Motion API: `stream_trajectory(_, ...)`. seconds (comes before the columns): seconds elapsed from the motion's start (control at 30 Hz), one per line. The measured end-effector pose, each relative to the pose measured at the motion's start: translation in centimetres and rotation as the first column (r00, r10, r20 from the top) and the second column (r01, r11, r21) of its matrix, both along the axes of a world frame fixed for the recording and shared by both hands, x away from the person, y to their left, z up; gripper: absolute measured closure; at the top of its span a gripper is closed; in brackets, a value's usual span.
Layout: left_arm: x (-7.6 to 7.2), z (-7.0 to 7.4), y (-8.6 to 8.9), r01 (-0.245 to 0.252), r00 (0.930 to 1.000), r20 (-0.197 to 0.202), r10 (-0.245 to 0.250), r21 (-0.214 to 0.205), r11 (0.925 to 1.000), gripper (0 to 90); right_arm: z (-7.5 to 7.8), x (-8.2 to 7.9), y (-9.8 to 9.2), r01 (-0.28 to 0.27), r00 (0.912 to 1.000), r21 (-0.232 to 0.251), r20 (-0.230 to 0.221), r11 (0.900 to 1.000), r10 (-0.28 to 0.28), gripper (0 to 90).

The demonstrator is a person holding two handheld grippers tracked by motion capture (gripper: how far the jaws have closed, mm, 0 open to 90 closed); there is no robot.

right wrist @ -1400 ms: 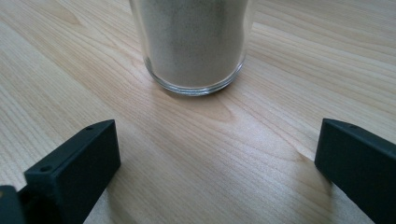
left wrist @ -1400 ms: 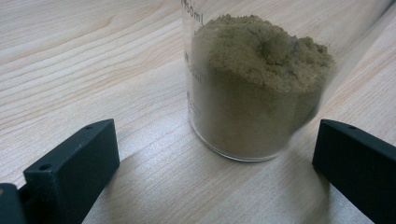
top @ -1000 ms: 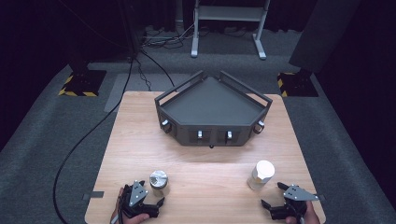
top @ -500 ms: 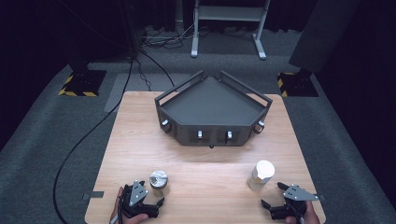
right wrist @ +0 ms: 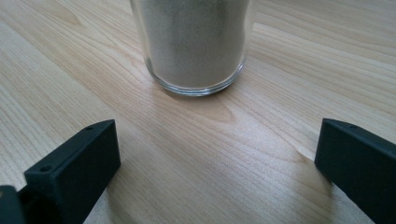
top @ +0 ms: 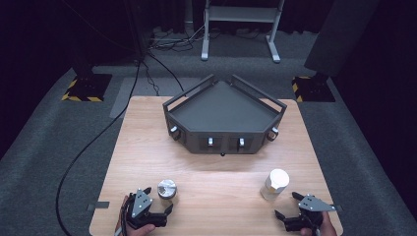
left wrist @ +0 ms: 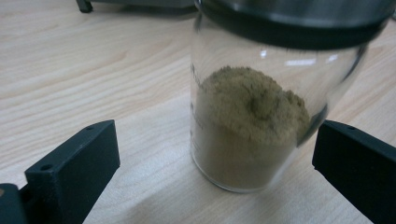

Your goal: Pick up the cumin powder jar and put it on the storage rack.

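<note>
Wood counter (top: 211,182) near edge: left hand-held gripper (top: 156,202) open w/ brown-powder jar (left wrist: 254,116) just ahead, btw jaws; right hand-held gripper (top: 287,206) open, white-powder jar (top: 274,184) near. Advance level, centre each jar, close low on glass, not lid.

a dark angular tray (top: 223,112) sits on the wooden table (top: 147,142).

Seen from high above the near edge, facing forward and down over the whole pale wooden table (top: 216,162). Seen low and close between black jaws: glass jar of brown powder (left wrist: 252,121); glass jar of white powder (right wrist: 196,44). Shared: both jars.
</note>
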State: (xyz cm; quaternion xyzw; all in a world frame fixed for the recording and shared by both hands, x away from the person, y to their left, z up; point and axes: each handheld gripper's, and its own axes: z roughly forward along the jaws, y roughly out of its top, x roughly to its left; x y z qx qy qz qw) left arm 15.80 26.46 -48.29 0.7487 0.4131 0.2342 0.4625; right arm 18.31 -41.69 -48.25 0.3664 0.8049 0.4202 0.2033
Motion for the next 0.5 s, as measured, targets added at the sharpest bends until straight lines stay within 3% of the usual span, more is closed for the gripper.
stream_trajectory(0.5,0.2,1.2,-0.2,0.023,0.9997,0.013,-0.023,-0.027,0.9994,0.6,0.0,0.0,0.0,0.000,1.0000,0.000,0.000,1.0000,0.000,0.0)
